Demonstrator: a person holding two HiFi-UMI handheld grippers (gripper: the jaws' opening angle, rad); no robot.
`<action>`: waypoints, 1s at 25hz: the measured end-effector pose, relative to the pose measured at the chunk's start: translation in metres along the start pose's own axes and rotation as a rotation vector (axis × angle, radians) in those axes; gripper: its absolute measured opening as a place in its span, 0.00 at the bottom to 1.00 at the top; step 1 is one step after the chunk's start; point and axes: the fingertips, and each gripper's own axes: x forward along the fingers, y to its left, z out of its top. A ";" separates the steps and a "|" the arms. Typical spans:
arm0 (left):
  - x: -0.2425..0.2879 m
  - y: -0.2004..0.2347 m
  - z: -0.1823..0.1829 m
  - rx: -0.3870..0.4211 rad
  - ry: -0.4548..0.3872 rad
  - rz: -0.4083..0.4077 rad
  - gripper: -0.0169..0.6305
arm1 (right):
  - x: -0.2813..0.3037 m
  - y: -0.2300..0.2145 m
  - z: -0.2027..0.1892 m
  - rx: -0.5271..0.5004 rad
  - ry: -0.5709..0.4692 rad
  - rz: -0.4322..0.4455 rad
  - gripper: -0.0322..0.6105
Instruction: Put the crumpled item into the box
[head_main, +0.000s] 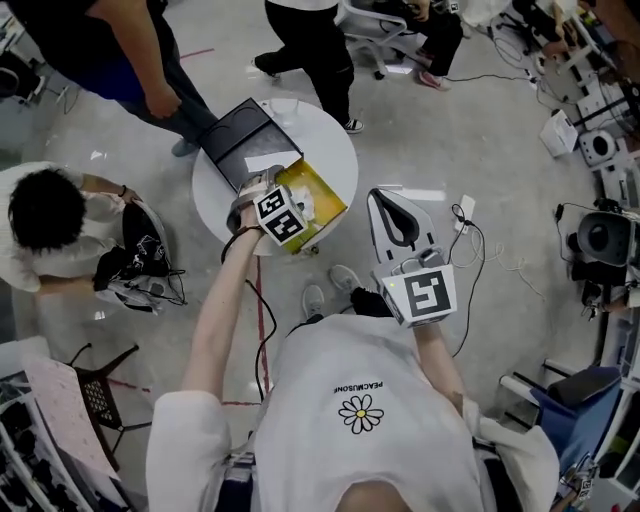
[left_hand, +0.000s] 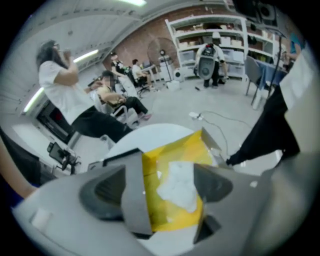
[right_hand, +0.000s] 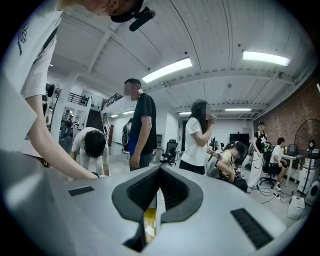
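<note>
Crumpled item (left_hand: 177, 187) inside yellow box (left_hand: 167, 152) at table (head_main: 330, 150) edge; left claw (left_hand: 167, 171) apart above, empty; right claw (right_hand: 159, 180) together.

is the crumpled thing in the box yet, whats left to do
Done: the crumpled white item lies inside the yellow box on the round table.
In hand: nothing. The left gripper hangs over the box with its jaws apart, not touching the item. The right gripper is shut and empty, off to the side.
Left: probably only drawing the left gripper clear; the box's flaps stand open.
</note>
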 end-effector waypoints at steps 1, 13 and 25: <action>-0.008 0.011 0.008 -0.013 -0.023 0.031 0.65 | 0.002 0.000 0.002 -0.001 -0.008 0.005 0.05; -0.206 0.136 0.135 -0.217 -0.514 0.483 0.53 | 0.021 0.008 0.030 -0.028 -0.150 0.115 0.05; -0.333 0.108 0.134 -0.415 -0.847 0.846 0.03 | 0.031 0.013 0.037 -0.017 -0.191 0.175 0.05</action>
